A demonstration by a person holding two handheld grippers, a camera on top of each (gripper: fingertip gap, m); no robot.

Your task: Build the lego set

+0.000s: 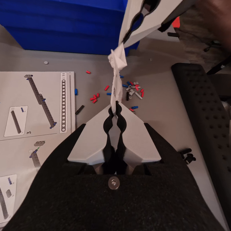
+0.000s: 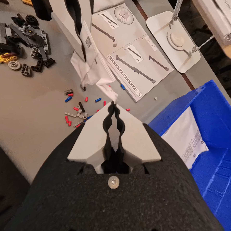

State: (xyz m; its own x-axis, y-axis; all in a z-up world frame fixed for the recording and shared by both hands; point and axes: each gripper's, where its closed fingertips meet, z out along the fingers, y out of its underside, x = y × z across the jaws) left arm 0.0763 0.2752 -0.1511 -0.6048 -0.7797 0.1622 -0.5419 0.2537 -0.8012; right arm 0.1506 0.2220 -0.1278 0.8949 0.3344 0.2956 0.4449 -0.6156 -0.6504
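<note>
Above the scattered red, blue and grey lego pins (image 1: pixel 131 90), the crumpled white paper bag (image 1: pixel 117 70) hangs stretched between the left gripper (image 1: pixel 115 107) and right gripper (image 2: pixel 113 104), both clamped tight on its ends.

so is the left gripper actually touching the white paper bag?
Touching. The left wrist view shows the left gripper shut on the lower edge of the white paper bag, which runs between its black pads.

The instruction booklet (image 1: pixel 37 103) bears printed step numbers; the white paper bag (image 2: pixel 90 65) bears codes.
</note>
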